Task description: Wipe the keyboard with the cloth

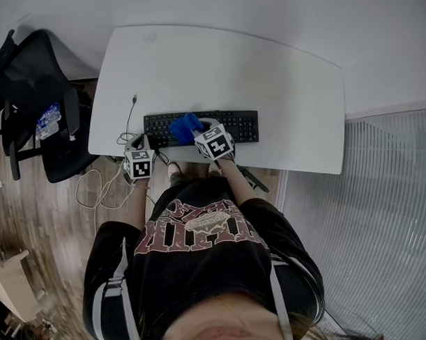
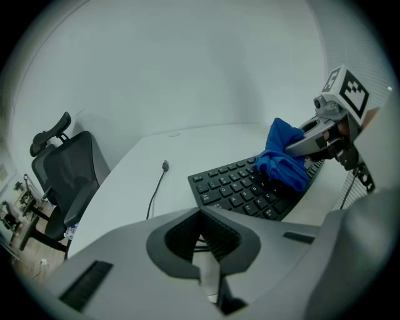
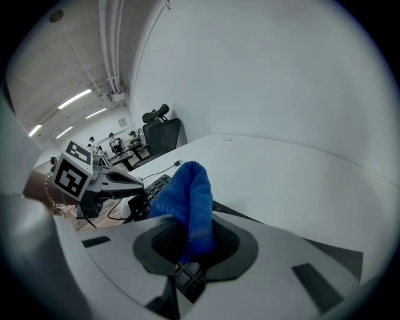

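Right gripper (image 3: 187, 250) clamps cloth (image 3: 190, 200), clearest in its own view.

a white table (image 1: 272, 77) with rounded corners is seen. a black keyboard (image 1: 244, 125) is laid flat along the front edge, near the middle. a thin dark cable (image 1: 130, 117) is laid toward the left edge, its plug end kept apart from the keyboard.

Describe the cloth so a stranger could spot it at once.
A black keyboard lies near the front edge of the white desk. On its left half sits the cloth, pinched in the right gripper. It is the only bright blue thing there.
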Available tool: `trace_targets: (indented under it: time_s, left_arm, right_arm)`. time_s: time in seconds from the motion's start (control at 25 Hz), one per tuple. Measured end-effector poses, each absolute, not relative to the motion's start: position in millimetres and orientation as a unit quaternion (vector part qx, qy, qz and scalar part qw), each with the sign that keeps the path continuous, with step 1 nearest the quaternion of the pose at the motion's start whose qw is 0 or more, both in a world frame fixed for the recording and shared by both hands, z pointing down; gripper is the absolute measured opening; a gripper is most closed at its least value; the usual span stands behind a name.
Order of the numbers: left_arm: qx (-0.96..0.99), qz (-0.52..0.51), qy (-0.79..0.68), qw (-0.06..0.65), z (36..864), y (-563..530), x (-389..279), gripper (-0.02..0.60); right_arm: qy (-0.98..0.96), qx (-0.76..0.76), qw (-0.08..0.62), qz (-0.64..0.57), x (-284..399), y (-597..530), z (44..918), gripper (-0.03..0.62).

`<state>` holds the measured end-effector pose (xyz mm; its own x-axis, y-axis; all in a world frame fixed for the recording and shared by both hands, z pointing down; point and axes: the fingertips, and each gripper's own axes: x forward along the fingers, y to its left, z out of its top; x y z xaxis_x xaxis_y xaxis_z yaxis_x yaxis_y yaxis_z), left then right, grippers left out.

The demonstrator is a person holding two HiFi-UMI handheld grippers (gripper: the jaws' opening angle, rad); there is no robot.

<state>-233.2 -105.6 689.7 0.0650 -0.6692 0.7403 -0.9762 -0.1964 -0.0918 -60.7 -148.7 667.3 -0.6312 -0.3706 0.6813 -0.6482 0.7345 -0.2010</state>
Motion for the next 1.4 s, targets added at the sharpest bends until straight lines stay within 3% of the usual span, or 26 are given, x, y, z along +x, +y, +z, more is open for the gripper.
trace_targets:
  time_s: [1.4]
  left_arm:
    - [0.675,0.349,-0.608,0.231,694,-104,-232,0.035]
  right_arm:
    - [-0.828,0.354,0.369,0.229,85,-166,676,0.064]
